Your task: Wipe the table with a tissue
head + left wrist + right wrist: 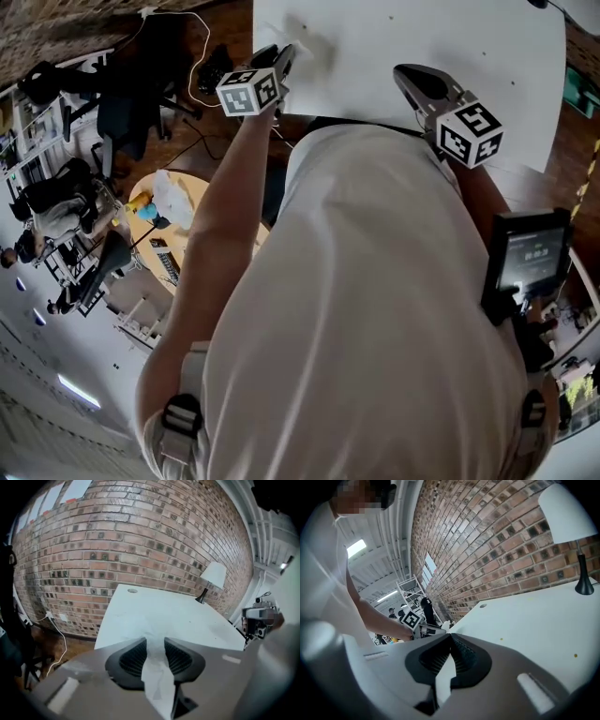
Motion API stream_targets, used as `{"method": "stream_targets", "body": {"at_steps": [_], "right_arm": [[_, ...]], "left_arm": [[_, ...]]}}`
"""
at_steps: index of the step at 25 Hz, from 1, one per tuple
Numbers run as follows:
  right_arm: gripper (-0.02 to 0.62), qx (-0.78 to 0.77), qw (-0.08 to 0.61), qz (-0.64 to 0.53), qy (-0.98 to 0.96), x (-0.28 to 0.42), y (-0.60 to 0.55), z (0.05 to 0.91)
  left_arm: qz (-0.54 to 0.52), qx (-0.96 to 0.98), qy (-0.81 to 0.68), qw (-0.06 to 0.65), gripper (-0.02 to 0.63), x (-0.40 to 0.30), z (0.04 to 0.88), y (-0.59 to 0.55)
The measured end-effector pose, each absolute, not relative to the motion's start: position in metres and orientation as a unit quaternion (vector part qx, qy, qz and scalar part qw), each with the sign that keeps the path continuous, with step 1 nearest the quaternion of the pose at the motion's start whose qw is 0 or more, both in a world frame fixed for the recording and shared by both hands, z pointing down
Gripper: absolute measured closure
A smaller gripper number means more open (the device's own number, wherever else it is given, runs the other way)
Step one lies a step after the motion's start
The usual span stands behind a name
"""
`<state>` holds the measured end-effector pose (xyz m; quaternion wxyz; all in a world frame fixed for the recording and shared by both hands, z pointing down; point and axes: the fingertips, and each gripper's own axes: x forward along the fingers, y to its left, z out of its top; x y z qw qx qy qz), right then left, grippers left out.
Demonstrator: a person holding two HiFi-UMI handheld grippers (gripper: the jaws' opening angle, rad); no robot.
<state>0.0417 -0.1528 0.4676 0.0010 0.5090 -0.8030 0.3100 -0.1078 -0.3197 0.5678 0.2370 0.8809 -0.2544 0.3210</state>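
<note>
Seen from above, a person in a white shirt stands at a white table (422, 37) with a gripper in each hand.

The left gripper (284, 54) reaches over the table's near left corner. In the left gripper view its dark ribbed pads (133, 658) are clamped on a white tissue (157, 677). The tissue runs as a crumpled strip between them and pokes out a little past the tips, towards the table top. Whether it touches the surface is not clear.

The right gripper (403, 73) hovers over the near edge of the table, well to the right of the left one. In the right gripper view its jaws meet at the tips, and nothing sticks out beyond them. That view also shows the left gripper's marker cube (411, 619) at the end of the person's bare forearm.

A lamp (214, 576) with a white shade on a thin dark stem stands at the far side of the table, near a brick wall (140, 541). A white cable (56, 630) hangs down the wall at the left. Beside the person's right arm a small screen (532, 251) glows. On the floor side, at the left, stands a round wooden table (202, 192) with small items on it.
</note>
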Motion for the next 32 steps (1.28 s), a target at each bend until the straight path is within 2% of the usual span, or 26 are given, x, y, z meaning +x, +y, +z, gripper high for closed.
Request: {"method": "stream_targets", "body": {"at_steps": [8,13,26,32], "right_arm": [[0.588,0.545,-0.014,0.326,-0.772,0.034,-0.152,0.458],[0.588,0.565,-0.023,0.332,-0.755,0.027,-0.143,0.466],[0.588,0.598,-0.033,0.342,-0.724,0.04,-0.133,0.466],[0.588,0.61,-0.036,0.343,-0.714,0.043,-0.119,0.472]], "left_arm": [[0.413,0.876,-0.169,0.182,0.489,-0.094,0.575,-0.342],[0.429,0.877,-0.137,0.166,0.488,-0.085,0.594,-0.343],[0.417,0.866,-0.25,0.118,0.491,-0.085,0.59,-0.385],[0.439,0.864,-0.234,0.08,0.494,-0.084,0.61,-0.38]]}}
